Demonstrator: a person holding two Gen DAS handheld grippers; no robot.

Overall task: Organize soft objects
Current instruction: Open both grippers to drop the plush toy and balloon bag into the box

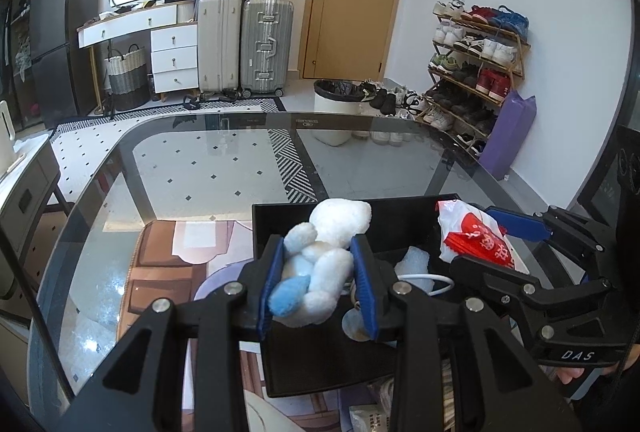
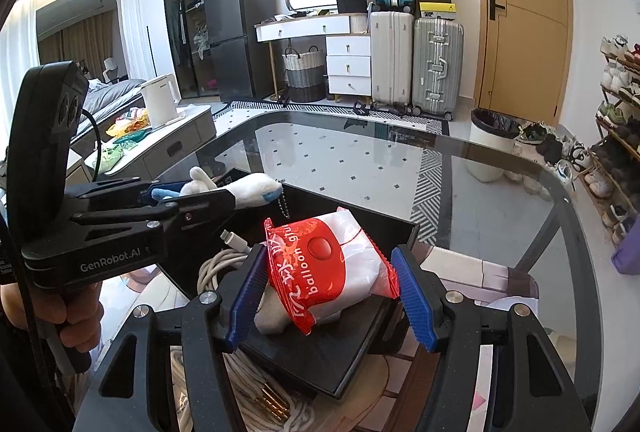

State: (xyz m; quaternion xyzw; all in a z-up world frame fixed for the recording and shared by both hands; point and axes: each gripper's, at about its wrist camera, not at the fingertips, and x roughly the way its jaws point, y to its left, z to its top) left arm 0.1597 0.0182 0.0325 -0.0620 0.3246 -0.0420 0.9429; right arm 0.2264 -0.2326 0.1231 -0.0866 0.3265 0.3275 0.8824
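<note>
Blue-padded and black-framed, the left gripper (image 1: pixel 318 282) is clamped on a white and pale-blue plush toy (image 1: pixel 320 260), holding it over the near-left part of the black rectangular tray (image 1: pixel 280 216) on the smoky glass table (image 1: pixel 200 168). Inside the tray, just beside the toy, there's a coiled white charging cable (image 2: pixel 218 264). Moving right: the right gripper (image 2: pixel 330 298) has its jaws spread either side of a red-and-white plastic packet marked "balloon glue" (image 2: pixel 332 268), left pad touching, right pad just beside it, so no squeeze there. The packet rests in the tray.
</note>
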